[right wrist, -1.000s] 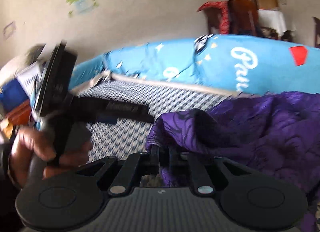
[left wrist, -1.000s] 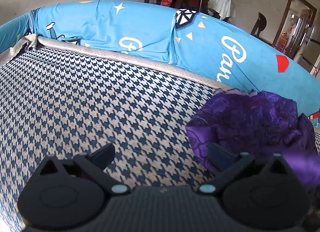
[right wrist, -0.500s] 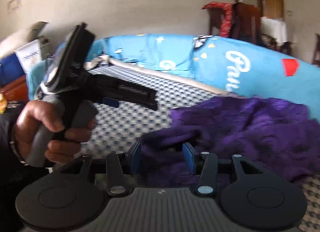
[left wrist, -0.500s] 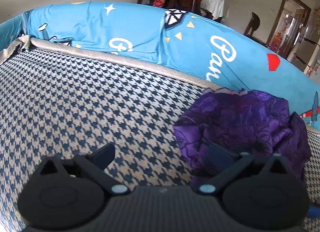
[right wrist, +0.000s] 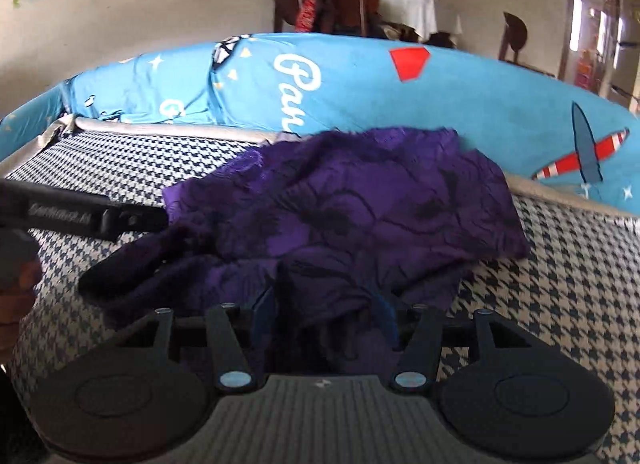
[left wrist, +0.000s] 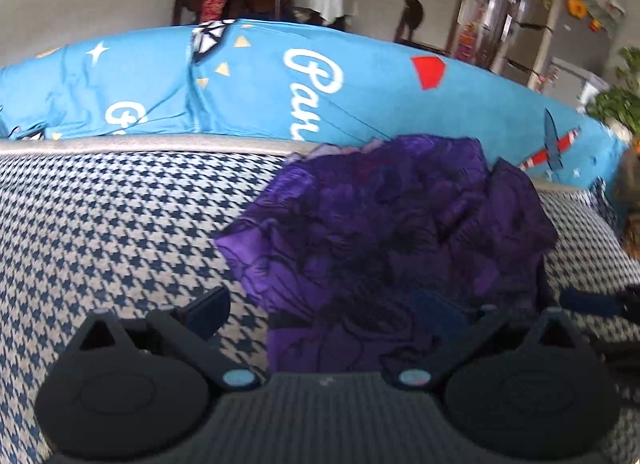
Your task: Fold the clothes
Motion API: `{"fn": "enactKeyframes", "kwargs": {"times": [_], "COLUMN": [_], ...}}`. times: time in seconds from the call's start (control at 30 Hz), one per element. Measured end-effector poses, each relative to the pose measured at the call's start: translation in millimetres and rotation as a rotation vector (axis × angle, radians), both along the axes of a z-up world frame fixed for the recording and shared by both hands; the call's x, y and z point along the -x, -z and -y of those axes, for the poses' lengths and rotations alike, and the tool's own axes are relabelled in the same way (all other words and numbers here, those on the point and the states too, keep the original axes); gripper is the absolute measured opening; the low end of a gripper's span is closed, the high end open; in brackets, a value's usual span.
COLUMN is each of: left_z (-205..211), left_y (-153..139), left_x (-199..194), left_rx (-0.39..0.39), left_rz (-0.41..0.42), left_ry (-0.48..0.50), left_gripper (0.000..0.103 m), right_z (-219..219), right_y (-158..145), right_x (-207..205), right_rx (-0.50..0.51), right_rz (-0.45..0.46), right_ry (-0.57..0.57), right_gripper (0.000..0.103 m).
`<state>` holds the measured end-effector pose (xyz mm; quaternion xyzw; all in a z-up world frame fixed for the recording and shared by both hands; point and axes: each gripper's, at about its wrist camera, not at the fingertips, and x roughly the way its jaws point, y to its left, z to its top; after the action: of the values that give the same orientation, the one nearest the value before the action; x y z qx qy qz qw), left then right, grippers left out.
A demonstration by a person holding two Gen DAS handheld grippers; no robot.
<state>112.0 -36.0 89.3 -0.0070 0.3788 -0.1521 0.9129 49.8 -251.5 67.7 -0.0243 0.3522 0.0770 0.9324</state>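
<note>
**A home living and dining room**

You're working in a lived-in house: a houndstooth sofa seat (left wrist: 120, 224) with a blue cartoon-print cover (right wrist: 360, 88) on its back, wooden dining chairs (right wrist: 348, 0), a white-clothed table (right wrist: 408, 8), and a fridge (left wrist: 576, 24) beyond.

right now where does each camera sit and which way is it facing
Left wrist: on the left gripper, jaws wide open, looking across the houndstooth cushion at the purple garment.
Right wrist: on the right gripper, open astride the garment's near edge; the person's left hand shows at left.
Shared: garment, cushion, blue cover.
</note>
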Motion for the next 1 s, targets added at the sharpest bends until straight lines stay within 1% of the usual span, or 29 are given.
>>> {"fn": "enactKeyframes", "kwargs": {"times": [0.07,0.13,0.27,0.33,0.4,0.47,0.5,0.53,0.57,0.6,0.63,0.67,0.77,0.9,0.97,1.0], "left_z": [8.3,13.0,15.0,15.6,16.0,16.0,16.4,16.8,16.9,16.7,15.7,14.6,10.7,10.8,12.8,14.0], "left_y": [6.7,15.3,30.7,36.2,40.6,41.8,41.7,41.2,40.3,39.3,38.0,36.6,32.8,30.0,29.8,29.8], "left_x": [1.0,-1.2,-8.6,-10.9,-12.3,-12.2,-11.7,-11.3,-10.6,-10.1,-10.0,-9.9,-9.4,-7.1,-5.3,-4.5], "left_rx": [-0.043,-0.082,-0.112,-0.119,-0.123,-0.121,-0.122,-0.125,-0.125,-0.125,-0.119,-0.112,-0.084,-0.081,-0.084,-0.086], "left_rz": [-0.008,-0.03,-0.085,-0.106,-0.122,-0.125,-0.122,-0.12,-0.117,-0.115,-0.111,-0.109,-0.108,-0.1,-0.1,-0.1], "left_ry": [0.015,0.011,-0.001,-0.003,-0.003,-0.001,0.001,0.005,0.009,0.014,0.017,0.021,0.037,0.058,0.073,0.082], "left_gripper": [0.103,0.103,0.103,0.103,0.103,0.103,0.103,0.103,0.103,0.103,0.103,0.103,0.103,0.103,0.103,0.103], "right_z": [6.1,11.2,18.1,17.4,14.5,10.5,8.5,8.0,7.6,11.0,14.5,18.0,27.5,41.5,53.3,57.6], "right_y": [9.1,17.1,29.5,33.3,35.7,36.0,34.1,30.0,25.9,21.5,17.1,13.2,3.0,-9.6,-17.4,-22.0], "right_x": [-6.0,-13.4,-26.7,-31.0,-33.9,-35.6,-35.2,-35.0,-34.8,-34.2,-33.7,-33.1,-30.3,-25.2,-22.9,-20.5], "right_rx": [-0.027,-0.076,-0.187,-0.219,-0.23,-0.225,-0.218,-0.207,-0.197,-0.217,-0.237,-0.252,-0.272,-0.293,-0.294,-0.273], "right_rz": [-0.028,-0.058,-0.096,-0.091,-0.074,-0.053,-0.033,-0.007,0.019,0.039,0.059,0.077,0.13,0.192,0.232,0.259], "right_ry": [0.039,0.075,0.133,0.14,0.137,0.128,0.128,0.134,0.141,0.152,0.164,0.178,0.214,0.284,0.33,0.355], "right_gripper": [0.064,0.066,0.067,0.067,0.058,0.042,0.036,0.019,0.017,0.015,0.009,0.006,0.006,0.005,0.005,0.005]}}
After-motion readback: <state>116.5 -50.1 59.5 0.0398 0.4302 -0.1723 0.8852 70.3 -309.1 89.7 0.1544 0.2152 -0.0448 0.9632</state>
